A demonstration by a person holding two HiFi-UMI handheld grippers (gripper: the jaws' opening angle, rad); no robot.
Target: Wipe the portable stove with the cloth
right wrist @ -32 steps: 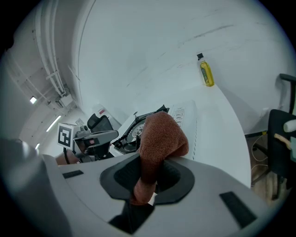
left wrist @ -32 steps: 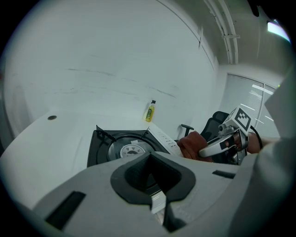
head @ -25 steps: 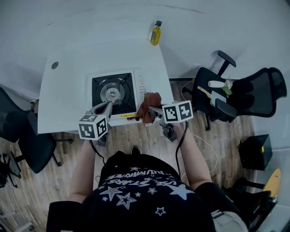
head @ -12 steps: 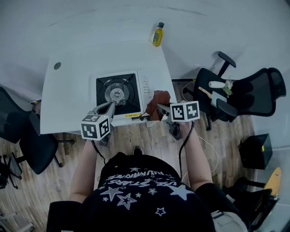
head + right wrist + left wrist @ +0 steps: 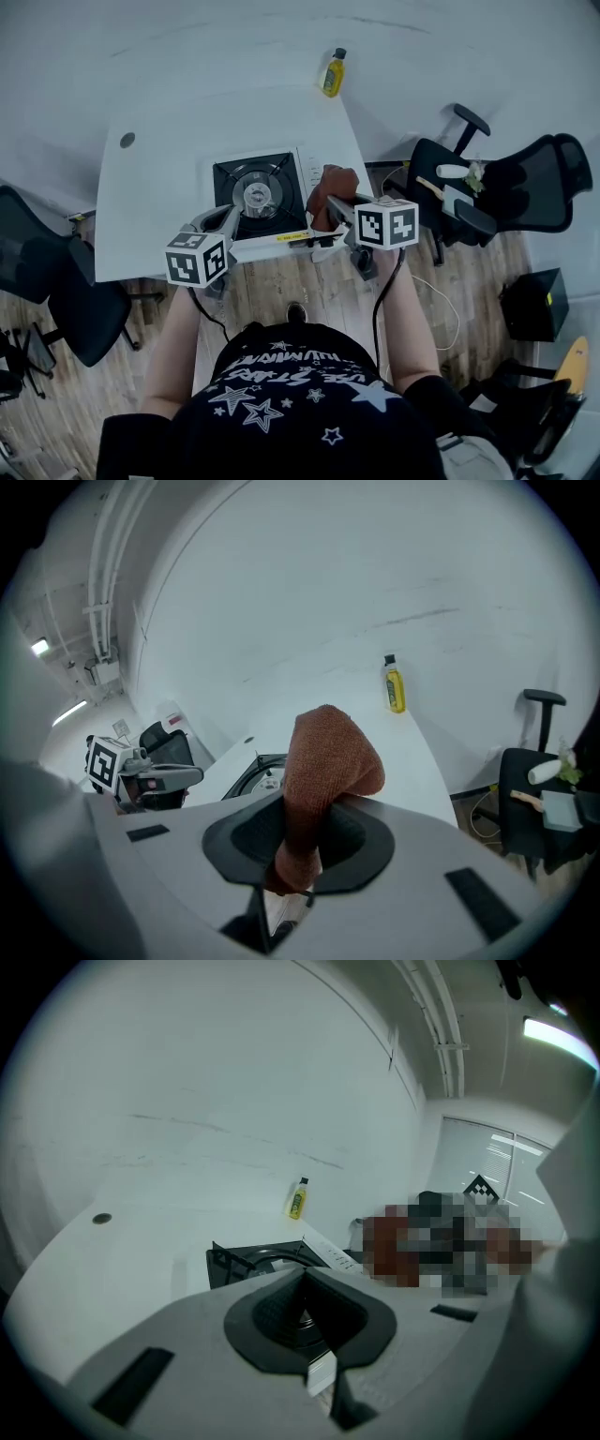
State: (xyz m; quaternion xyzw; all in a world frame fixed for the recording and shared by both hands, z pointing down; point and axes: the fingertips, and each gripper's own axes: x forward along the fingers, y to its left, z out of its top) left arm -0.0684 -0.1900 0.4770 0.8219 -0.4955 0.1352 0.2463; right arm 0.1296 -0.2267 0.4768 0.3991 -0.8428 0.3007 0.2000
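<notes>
The portable stove (image 5: 265, 194) sits at the white table's (image 5: 159, 187) near edge, its black burner top (image 5: 253, 1262) showing beyond my left jaws. A rust-brown cloth (image 5: 334, 190) is at the stove's right side, by the white control strip. My right gripper (image 5: 336, 203) is shut on the cloth (image 5: 324, 766), which bulges up out of the jaws; the stove (image 5: 256, 773) lies just beyond it. My left gripper (image 5: 228, 216) hangs at the stove's front left corner, its jaws together with nothing between them.
A yellow bottle (image 5: 332, 74) stands at the table's far right edge, seen also as the bottle (image 5: 395, 685) past the cloth. Black office chairs (image 5: 506, 192) stand to the right with items on a seat, another chair (image 5: 56, 291) to the left. Wooden floor lies below the table edge.
My right gripper has carried the cloth from the stove's front right corner farther along its right side. The left gripper has kept its place at the stove's front left.
</notes>
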